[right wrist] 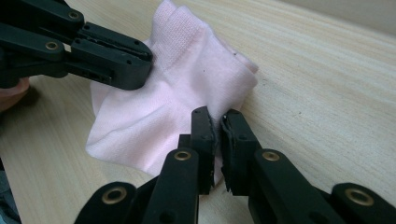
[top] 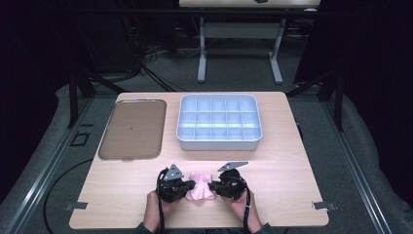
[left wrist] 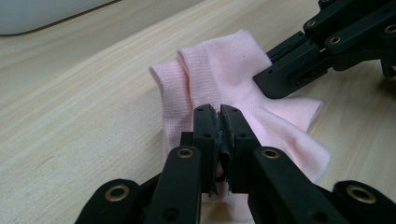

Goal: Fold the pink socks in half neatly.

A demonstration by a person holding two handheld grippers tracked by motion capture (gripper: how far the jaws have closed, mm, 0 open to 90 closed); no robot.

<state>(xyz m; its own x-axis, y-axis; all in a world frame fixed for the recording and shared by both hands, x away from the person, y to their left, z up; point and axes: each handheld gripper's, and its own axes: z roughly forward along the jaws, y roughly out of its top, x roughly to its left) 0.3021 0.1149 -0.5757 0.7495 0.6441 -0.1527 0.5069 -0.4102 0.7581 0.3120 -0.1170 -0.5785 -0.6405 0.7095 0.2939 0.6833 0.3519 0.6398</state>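
While both hands rest near the table's [top: 292,161] front edge, the left gripper [left wrist: 219,112] is clamped on one side of the pink sock [left wrist: 224,74] and the right gripper [right wrist: 218,116] pinches its opposite edge. This sock lies crumpled between them, in front of the white compartment tray [top: 219,141] and brown tray [top: 131,129].
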